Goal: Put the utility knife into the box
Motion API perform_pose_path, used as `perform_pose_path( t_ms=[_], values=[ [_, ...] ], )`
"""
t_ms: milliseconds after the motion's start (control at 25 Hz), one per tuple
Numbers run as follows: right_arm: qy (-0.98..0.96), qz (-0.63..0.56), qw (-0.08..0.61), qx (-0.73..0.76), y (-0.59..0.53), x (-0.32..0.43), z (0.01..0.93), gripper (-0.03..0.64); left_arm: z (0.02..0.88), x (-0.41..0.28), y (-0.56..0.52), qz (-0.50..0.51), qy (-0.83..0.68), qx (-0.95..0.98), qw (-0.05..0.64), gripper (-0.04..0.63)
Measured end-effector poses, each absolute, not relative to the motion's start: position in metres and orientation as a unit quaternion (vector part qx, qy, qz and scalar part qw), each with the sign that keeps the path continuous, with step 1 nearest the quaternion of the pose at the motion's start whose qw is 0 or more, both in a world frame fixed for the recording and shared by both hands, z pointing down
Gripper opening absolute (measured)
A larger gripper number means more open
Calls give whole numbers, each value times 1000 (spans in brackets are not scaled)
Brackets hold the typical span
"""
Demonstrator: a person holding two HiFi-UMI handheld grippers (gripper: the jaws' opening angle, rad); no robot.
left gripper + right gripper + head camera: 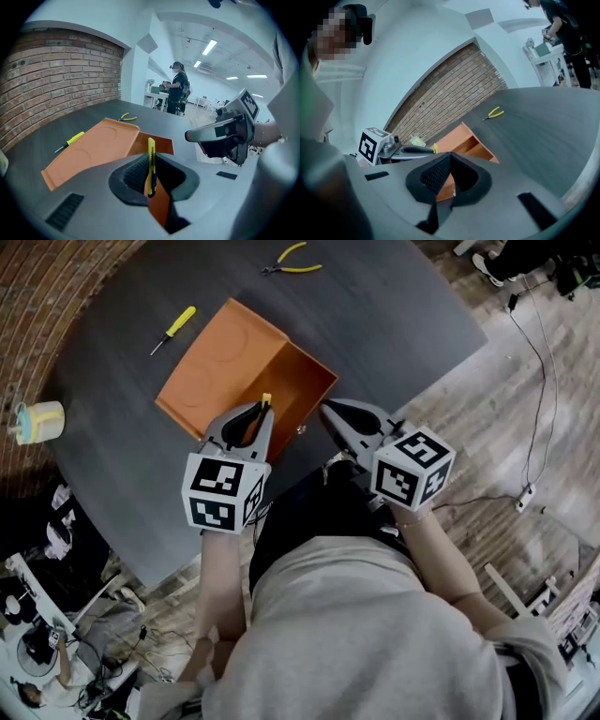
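The left gripper (261, 413) is clamping the yellow utility knife (151, 164) upright between its jaws, one end poking past the tips, over the open orange box (305, 381). The right gripper (330, 412) is hovering just beside the box, its jaws pressed together on nothing

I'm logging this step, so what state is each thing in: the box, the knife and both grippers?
left gripper: shut on the utility knife.
right gripper: shut, nothing in it.
utility knife: held upright at the box's near edge, not yet inside.
box: open, with nothing visible inside.
lid: swung back, lying flat on the table.
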State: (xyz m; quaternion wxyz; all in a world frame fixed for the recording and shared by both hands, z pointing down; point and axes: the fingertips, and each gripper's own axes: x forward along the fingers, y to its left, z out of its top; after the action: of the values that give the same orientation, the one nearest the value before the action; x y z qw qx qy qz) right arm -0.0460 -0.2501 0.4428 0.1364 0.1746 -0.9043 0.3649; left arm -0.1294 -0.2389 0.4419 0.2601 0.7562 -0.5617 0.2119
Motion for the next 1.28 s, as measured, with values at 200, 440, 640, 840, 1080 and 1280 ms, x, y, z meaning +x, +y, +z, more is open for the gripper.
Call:
perform_pose_path(
  t_ms=[200,440,640,840,1080,1280],
  values=[
    [-895,380,136,187,-251,-45,453,8,456,-124,-247,219,-553,755,275,55],
    [-887,392,143,197,-252,-45,466,8,472,-117,-253,254,-536,760,267,55],
    [-883,401,136,203,-253,-41,470,8,485,-114,-258,272,-527,758,271,55],
    [-877,411,127,214,-256,-34,474,8,499,-110,-260,291,-517,755,279,55],
    [-874,416,120,219,-259,-27,476,8,511,-104,-262,317,-498,756,284,55],
    [-872,419,121,221,-261,-23,478,8,525,-104,-262,345,-484,749,292,49]
  ],
)
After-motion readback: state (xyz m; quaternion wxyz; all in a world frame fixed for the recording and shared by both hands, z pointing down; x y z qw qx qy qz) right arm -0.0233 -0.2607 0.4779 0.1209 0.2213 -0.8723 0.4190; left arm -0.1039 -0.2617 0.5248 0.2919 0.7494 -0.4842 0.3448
